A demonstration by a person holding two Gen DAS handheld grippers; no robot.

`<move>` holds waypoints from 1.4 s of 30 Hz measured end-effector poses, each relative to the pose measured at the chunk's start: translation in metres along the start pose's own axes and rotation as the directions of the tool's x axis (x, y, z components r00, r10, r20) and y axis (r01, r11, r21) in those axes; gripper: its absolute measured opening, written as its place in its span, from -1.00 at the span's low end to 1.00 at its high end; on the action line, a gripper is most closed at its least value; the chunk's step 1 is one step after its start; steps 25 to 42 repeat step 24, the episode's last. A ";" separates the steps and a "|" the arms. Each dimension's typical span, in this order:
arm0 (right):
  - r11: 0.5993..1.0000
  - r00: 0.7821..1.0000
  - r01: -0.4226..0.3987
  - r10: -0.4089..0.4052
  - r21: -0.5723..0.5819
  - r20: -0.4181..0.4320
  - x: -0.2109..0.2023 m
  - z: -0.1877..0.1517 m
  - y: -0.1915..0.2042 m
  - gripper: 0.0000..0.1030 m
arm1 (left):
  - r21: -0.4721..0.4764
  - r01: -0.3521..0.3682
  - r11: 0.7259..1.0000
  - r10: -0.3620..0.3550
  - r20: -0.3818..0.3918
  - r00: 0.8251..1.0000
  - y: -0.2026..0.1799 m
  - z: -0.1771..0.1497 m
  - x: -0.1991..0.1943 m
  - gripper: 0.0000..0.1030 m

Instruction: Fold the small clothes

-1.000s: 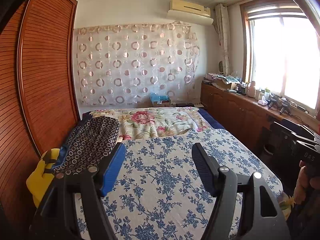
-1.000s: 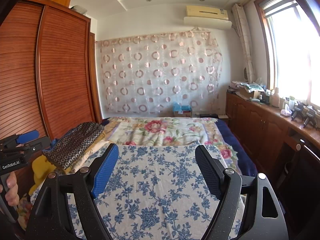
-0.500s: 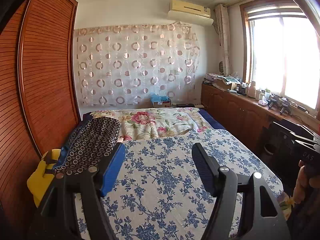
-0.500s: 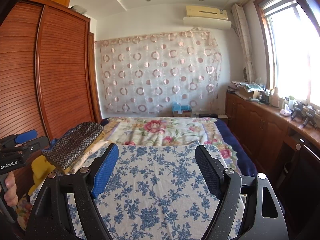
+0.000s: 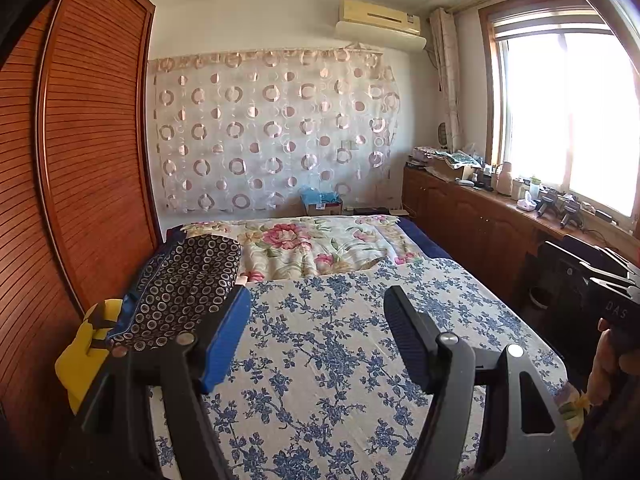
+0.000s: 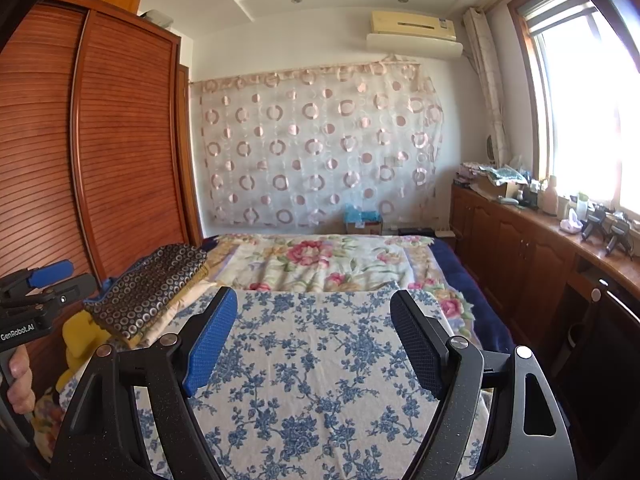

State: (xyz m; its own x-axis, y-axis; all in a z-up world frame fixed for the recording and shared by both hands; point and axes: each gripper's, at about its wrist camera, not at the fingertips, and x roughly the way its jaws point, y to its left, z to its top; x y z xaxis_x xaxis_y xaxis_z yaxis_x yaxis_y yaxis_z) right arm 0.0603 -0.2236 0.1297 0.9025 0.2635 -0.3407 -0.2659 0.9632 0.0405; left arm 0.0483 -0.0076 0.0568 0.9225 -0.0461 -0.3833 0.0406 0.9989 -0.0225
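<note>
Reading "GenRobot.AI" on the left tool (image 6: pixel 48 276), "DAS" on the right tool (image 5: pixel 616 300).

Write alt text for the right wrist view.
The open, empty right gripper hovers over a bed's blue-flowered sheet. A dark circle-patterned cloth lies at the bed's left edge beside a wooden wardrobe, and the left gripper shows at far left.

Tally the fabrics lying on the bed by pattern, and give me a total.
Blue-flowered white cloth: 1
Pink-flowered cream bedspread: 1
Dark circle-patterned folded fabric: 1
Plain yellow fabric, at the bed's edge: 1
Total: 4
</note>
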 end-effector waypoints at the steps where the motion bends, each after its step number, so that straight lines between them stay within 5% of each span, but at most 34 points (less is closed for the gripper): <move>1: 1.000 1.000 0.000 0.000 0.000 0.000 0.000 0.000 0.000 0.57 | -0.001 0.001 1.000 -0.001 0.000 1.000 -0.001 0.000 0.000 0.35; 42: 1.000 1.000 0.001 -0.001 0.000 0.000 0.000 0.000 0.001 0.57 | 0.000 0.000 1.000 0.000 0.001 1.000 -0.001 0.001 -0.002 0.35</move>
